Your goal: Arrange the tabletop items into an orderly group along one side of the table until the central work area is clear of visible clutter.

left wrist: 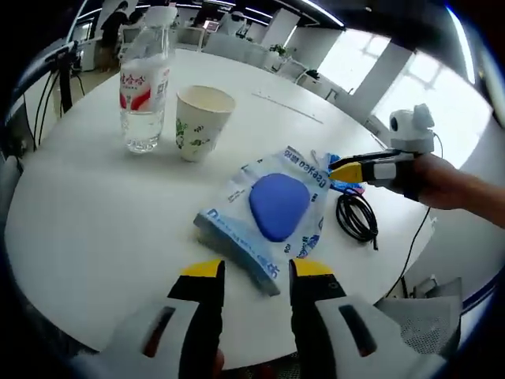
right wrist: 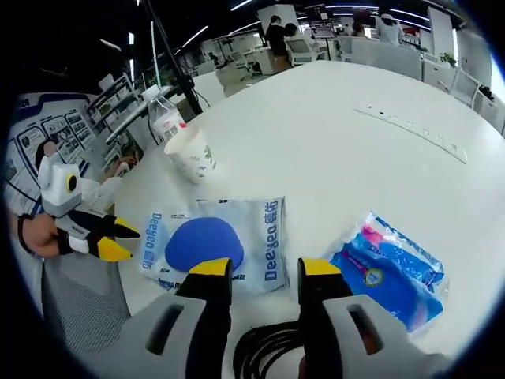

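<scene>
Blue-padded packet [left wrist: 272,215] just beyond left fingers [left wrist: 207,278]

Blue-printed packet [left wrist: 272,213], white table [left wrist: 95,221]

Two hand-held grippers share one build: black jaws capped with yellow tips, set on pale grey-white housings. In the left gripper view, the left gripper [left wrist: 254,272] rises from the near edge, each grey shoulder marked with a dark slanted slot. At far right, the right gripper [left wrist: 341,168] shows the same yellow and black jaws, with a white band behind them, in a person's hand [left wrist: 442,183]. In the right gripper view, the right gripper [right wrist: 263,272] repeats the grey shoulders and dark slots, while the left gripper [right wrist: 122,239] appears at left, black and yellow.
</scene>
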{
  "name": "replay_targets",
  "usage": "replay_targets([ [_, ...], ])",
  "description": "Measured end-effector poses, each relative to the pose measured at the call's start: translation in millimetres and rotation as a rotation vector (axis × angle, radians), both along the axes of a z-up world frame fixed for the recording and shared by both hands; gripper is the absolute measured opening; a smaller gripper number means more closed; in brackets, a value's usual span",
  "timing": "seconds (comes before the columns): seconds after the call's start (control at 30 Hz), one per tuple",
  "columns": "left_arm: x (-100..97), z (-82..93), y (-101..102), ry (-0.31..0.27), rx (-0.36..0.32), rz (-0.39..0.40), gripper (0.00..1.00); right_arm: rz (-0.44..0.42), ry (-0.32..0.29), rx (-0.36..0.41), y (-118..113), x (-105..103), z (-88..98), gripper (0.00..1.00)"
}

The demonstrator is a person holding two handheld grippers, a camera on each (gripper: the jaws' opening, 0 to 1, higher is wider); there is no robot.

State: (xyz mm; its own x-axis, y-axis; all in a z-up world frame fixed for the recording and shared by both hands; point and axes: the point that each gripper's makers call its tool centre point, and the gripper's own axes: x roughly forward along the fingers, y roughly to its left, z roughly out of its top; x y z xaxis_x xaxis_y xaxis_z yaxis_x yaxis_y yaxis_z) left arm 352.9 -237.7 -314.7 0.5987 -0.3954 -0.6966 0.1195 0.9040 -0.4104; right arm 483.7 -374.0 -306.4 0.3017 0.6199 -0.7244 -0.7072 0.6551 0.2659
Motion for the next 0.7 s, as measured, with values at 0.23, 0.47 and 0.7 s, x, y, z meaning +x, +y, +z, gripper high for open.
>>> replay_targets([
  [0.23,3.6,-5.7,-6.8,0.025,0.003,-0.012,0.26,-0.018,0.031,-0.011,0.7,8.0,-13.0,0.28],
  [0.47,4.5,-18.5,-6.4,0.076,0.044,-0.028,0.13,0.031,0.014,-0.049,1.7,-2.1,-20.0,0.03],
  [0.7,1.2,-18.6,-7.4,0.083,0.047,-0.039,0.02,0.003,0.027,0.001,-1.6,-10.1,-14.1,0.00],
])
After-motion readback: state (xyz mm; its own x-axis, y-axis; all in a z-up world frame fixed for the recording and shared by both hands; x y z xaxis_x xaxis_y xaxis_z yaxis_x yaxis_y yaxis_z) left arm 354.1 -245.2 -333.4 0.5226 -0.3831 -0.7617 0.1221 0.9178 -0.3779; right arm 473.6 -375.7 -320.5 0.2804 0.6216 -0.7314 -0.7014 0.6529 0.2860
